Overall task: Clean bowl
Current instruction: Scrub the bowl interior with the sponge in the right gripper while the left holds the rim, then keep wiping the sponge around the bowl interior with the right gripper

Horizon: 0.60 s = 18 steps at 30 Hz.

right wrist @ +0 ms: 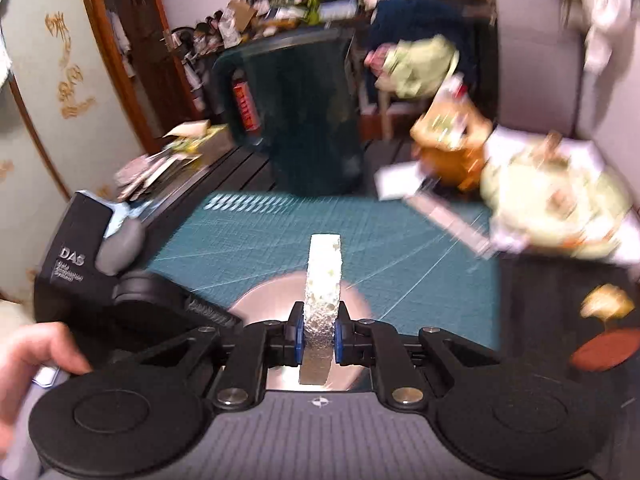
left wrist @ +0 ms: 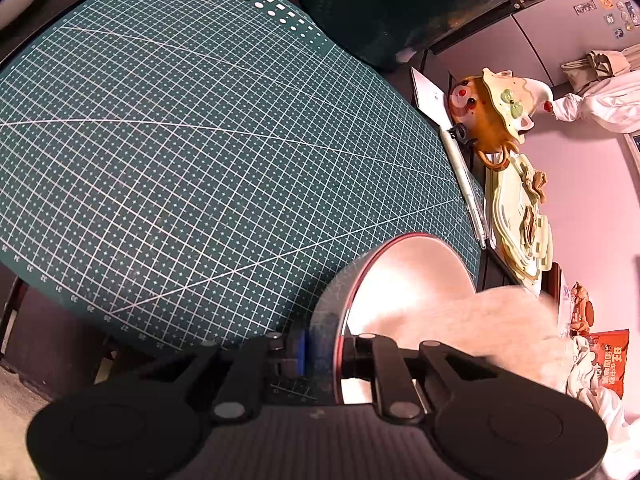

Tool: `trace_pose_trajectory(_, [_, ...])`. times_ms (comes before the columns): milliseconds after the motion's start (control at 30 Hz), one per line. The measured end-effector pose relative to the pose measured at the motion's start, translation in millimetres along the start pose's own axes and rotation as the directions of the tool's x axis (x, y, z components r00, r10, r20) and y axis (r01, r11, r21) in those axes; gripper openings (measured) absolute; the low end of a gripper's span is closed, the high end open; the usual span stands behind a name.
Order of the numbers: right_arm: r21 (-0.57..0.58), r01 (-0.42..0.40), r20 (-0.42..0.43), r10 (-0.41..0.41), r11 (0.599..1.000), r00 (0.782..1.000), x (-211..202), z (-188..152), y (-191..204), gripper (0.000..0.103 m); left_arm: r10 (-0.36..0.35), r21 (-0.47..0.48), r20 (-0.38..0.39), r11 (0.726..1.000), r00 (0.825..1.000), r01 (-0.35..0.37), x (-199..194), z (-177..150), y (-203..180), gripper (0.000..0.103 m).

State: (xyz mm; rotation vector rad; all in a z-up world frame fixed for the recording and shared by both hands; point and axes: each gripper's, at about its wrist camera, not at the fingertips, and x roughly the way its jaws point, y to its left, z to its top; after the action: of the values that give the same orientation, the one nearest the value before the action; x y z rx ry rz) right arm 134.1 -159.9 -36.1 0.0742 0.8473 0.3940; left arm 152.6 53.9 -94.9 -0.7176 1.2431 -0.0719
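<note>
My left gripper [left wrist: 326, 354] is shut on the rim of a metal bowl [left wrist: 412, 276], holding it tilted on its side over the green cutting mat [left wrist: 200, 140]. A blurred white sponge [left wrist: 472, 328] is inside the bowl at the lower right. In the right wrist view my right gripper [right wrist: 318, 338] is shut on the white sponge [right wrist: 322, 276], which stands up between the blue pads. The bowl [right wrist: 280, 300] shows blurred beneath the sponge. The right view is motion-blurred.
A dark green container [right wrist: 296, 120] stands at the mat's far edge. A ceramic teapot figure [left wrist: 488, 112], a green layered dish [left wrist: 520, 220] and a pen [left wrist: 466, 184] lie along the mat's right side. Snack packets [left wrist: 604, 356] lie at the right. A black box [right wrist: 76, 256] is on the left.
</note>
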Motion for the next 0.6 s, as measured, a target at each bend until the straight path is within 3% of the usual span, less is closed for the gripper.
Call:
trace_pose_trajectory(100, [0.032, -0.047, -0.050, 0.049, 0.998, 0.998, 14.2, -4.4, -2.7, 0.013, 0.000, -0.003, 0.000, 1.000, 1.000, 0.000, 1.2, 0.4, -1.5, 0.014])
trace_pose_trajectory(167, [0.015, -0.038, -0.052, 0.039, 0.999, 0.998, 14.6, -3.5, -0.6, 0.012, -0.001, -0.005, -0.002, 1.000, 1.000, 0.001, 1.9, -0.7, -3.0, 0.014])
trace_pose_trajectory(300, [-0.076, 0.091, 0.010, -0.091, 0.993, 0.996, 9.3, -4.8, 5.6, 0.012, -0.004, -0.007, -0.001, 1.000, 1.000, 0.004, 1.8, -2.9, -3.8, 0.014])
trace_pose_trajectory(467, [-0.116, 0.139, 0.126, -0.125, 0.983, 0.984, -15.4, -0.3, 12.5, 0.012, -0.006, -0.008, -0.001, 1.000, 1.000, 0.006, 1.7, -7.1, -5.7, 0.014])
trace_pose_trajectory(600, [-0.026, 0.037, 0.138, -0.033, 0.999, 0.990, -29.6, 8.7, 2.0, 0.012, -0.012, -0.002, 0.004, 1.000, 1.000, 0.012, 0.9, -11.3, -6.8, 0.014])
